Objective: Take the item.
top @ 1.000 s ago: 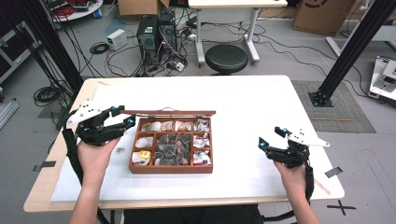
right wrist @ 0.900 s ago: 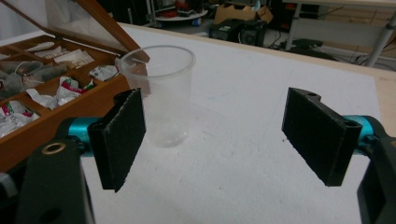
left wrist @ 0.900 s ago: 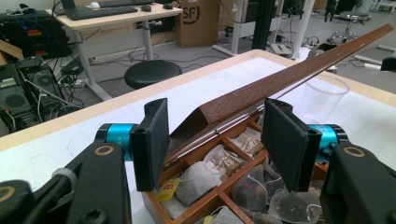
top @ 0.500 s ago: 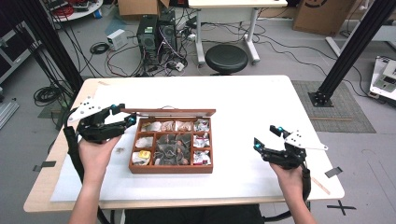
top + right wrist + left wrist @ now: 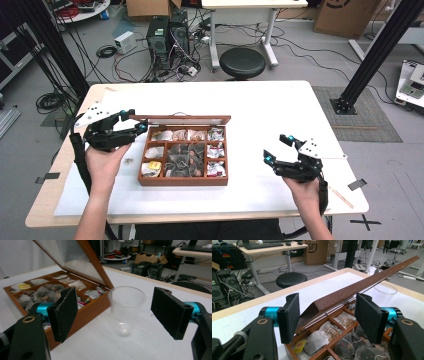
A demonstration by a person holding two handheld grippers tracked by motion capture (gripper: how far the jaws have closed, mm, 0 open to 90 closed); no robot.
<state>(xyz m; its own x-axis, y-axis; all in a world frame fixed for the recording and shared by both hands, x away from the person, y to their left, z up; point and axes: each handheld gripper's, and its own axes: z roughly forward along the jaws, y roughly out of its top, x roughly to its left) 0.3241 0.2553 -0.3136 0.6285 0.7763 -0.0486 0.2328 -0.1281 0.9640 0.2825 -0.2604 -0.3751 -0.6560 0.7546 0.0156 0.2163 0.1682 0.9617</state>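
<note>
Wooden tea box (image 5: 183,179) sits mid-table on the white table (image 5: 280,105), lid (image 5: 182,120) raised at the back, compartments full of tea bags (image 5: 186,156). Floor behind: black stool (image 5: 242,62), computer towers (image 5: 169,35), tangled cables. Cardboard box (image 5: 344,15) far right.

Left gripper (image 5: 131,124) at the box's left rear corner, jaws wide apart, holding nothing. In the left gripper view (image 5: 327,315) the lid's corner lies between the pads (image 5: 291,315); can't tell if it touches either one.

Right gripper (image 5: 277,148) well apart from the box, on the right, jaws wide, nothing held.

Right gripper view (image 5: 112,315) shows a clear plastic cup (image 5: 125,312) upright on the table between the open jaws, untouched, just beside the box's front corner. The cup also shows in the left gripper view (image 5: 384,293), behind the lid; in the high view it is too faint to make out. The lid's glass pane (image 5: 72,255) is seen from the right gripper view.
</note>
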